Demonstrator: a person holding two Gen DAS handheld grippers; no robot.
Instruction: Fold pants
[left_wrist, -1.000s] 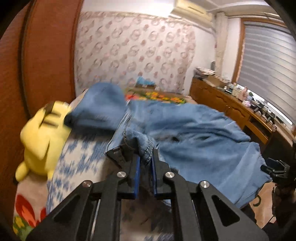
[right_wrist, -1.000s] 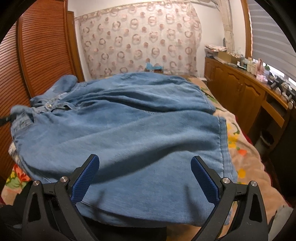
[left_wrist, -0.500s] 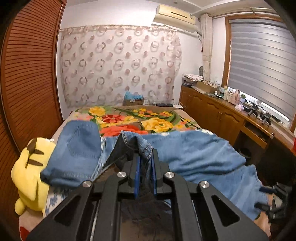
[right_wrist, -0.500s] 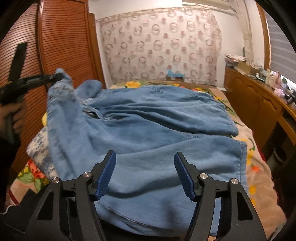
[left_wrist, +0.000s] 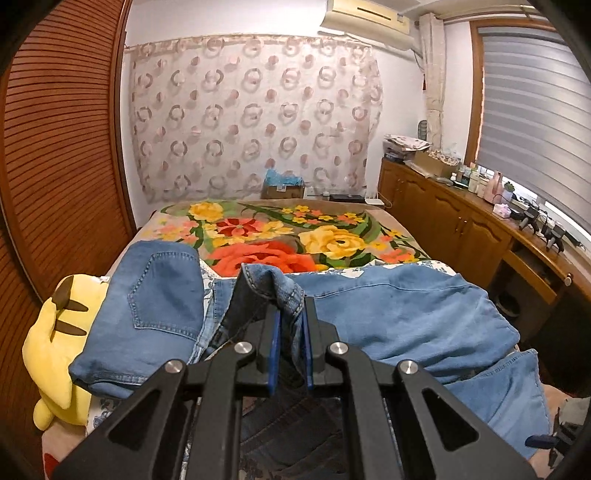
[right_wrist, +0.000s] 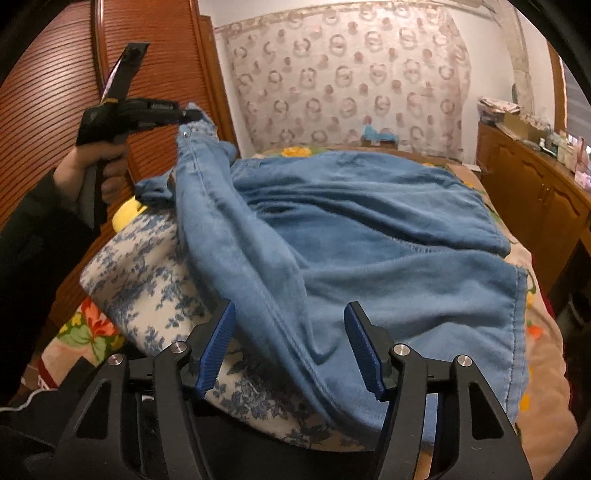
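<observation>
While clamped in left gripper (left_wrist: 289, 334), unlabelled jeans (left_wrist: 406, 314).

Patterned curtain (left_wrist: 255, 114), wooden cabinets (left_wrist: 454, 229), slatted blind (left_wrist: 532, 110).

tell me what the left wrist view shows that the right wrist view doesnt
Only the left wrist view: the left gripper shut on a bunched edge of the jeans, plus the air conditioner. Only the right wrist view: the right gripper, jaws closing around a denim fold, and the person's hand. Both share the floral blanket and dotted curtain.
</observation>
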